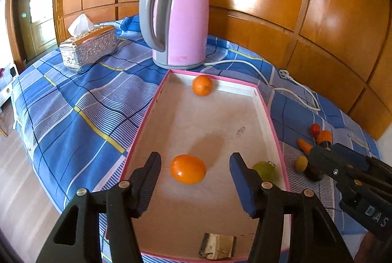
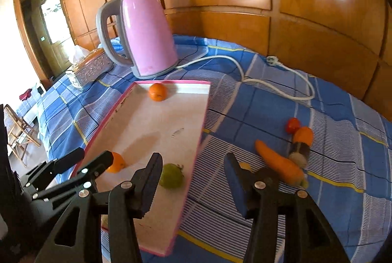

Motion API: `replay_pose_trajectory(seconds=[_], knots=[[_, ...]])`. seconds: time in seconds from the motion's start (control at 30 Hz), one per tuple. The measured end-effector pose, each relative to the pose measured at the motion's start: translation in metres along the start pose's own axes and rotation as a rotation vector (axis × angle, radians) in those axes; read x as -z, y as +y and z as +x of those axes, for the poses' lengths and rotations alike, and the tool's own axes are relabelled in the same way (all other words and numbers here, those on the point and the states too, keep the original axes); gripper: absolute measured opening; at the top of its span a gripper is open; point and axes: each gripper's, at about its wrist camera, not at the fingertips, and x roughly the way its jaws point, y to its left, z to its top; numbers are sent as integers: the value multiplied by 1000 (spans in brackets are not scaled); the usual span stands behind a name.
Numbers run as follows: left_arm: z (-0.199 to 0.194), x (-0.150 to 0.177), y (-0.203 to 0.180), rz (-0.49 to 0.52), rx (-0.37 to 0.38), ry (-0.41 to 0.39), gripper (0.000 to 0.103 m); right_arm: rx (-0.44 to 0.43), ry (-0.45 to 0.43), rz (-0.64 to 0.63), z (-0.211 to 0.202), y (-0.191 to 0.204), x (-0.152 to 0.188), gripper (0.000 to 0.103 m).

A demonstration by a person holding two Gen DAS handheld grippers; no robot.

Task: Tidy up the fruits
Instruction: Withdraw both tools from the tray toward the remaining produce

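Orange fruit (image 1: 188,172) lies between left gripper (image 1: 195,166) fingers, seemingly untouched.

The tray's (image 1: 269,116) middle lay bare; the kettle (image 1: 181,18) and its cord (image 2: 281,69) blocked the far side.

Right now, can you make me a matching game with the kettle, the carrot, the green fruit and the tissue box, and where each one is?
Things:
1. kettle
2. carrot
3. green fruit
4. tissue box

Places:
A. inside the tray
B. on the cloth to the right of the tray
C. standing behind the tray's far end
D. on the cloth to the left of the kettle

Pairs: 1-C, 2-B, 3-A, 4-D
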Motion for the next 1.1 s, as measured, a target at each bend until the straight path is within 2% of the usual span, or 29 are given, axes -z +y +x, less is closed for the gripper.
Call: replay_pose_trajectory(seconds=[0.23,0.37,0.53,0.83,0.93,1.1], knots=[[-4,3,-14,41,14,4,59,63,-12,46,-14,-25,15,53],[-7,6,-25,78,27,-1,63,53,16,136,-17,-54,30,53],[-8,8,-39,108,59,6,63,66,33,246,-20,-88,46,53],[-11,14,-69,185,124,16,63,63,58,296,-21,-115,62,53],[-11,16,-77,208,150,20,62,62,62,300,-21,-119,65,53],[-8,18,-91,248,183,37,52,51,68,309,-18,-123,68,53]])
